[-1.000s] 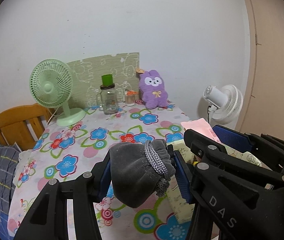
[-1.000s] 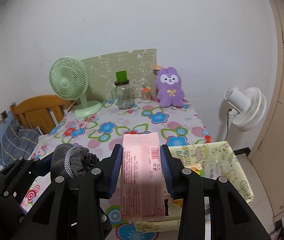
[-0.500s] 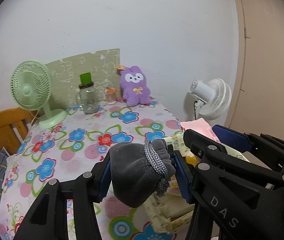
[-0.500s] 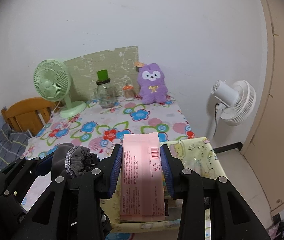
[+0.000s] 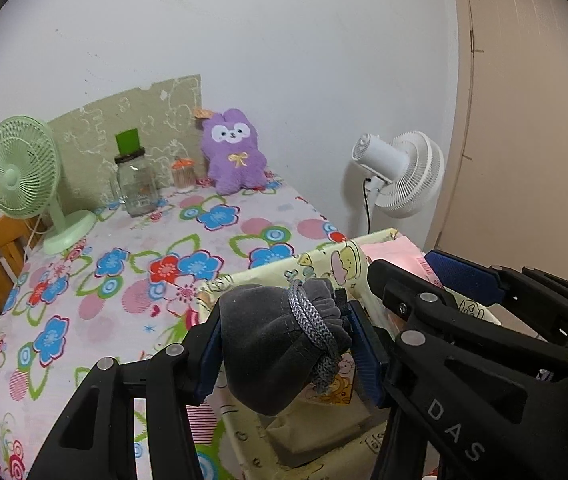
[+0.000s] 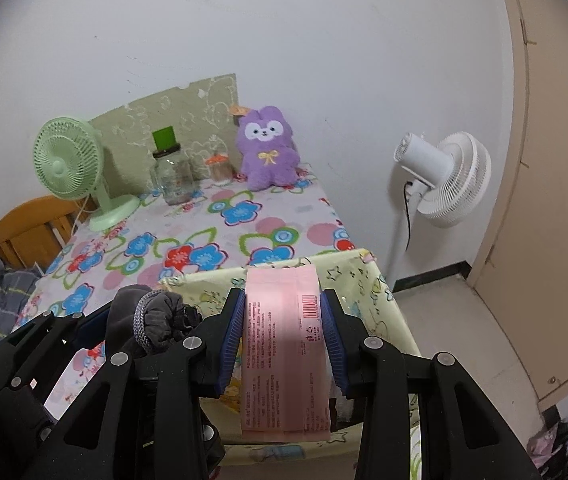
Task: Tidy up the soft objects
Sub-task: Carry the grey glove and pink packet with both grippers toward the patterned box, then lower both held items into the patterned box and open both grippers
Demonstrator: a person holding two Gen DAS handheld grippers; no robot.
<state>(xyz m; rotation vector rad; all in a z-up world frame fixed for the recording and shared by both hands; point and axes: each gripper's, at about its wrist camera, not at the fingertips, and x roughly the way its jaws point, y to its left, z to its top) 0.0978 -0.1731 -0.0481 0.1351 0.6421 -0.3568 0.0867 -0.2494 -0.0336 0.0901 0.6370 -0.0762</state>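
With the left gripper [image 5: 284,344] pinching the grey drawstring pouch [image 5: 280,348] and the right gripper [image 6: 282,336] clamping the pink flat packet [image 6: 284,344], both were best released low inside the yellow fabric box [image 6: 372,292].

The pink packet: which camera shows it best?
The right wrist view: the pink packet fills the centre, clamped flat between the right tongs, its print and barcode facing the camera. The left wrist view shows only a pale corner behind the right tongs.

Right gripper [image 6: 282,334]: clamped on pink packet [image 6: 284,344], above yellow fabric bin [image 6: 368,280]. Left gripper [image 6: 96,328] alongside: grey drawstring pouch [image 6: 152,320].
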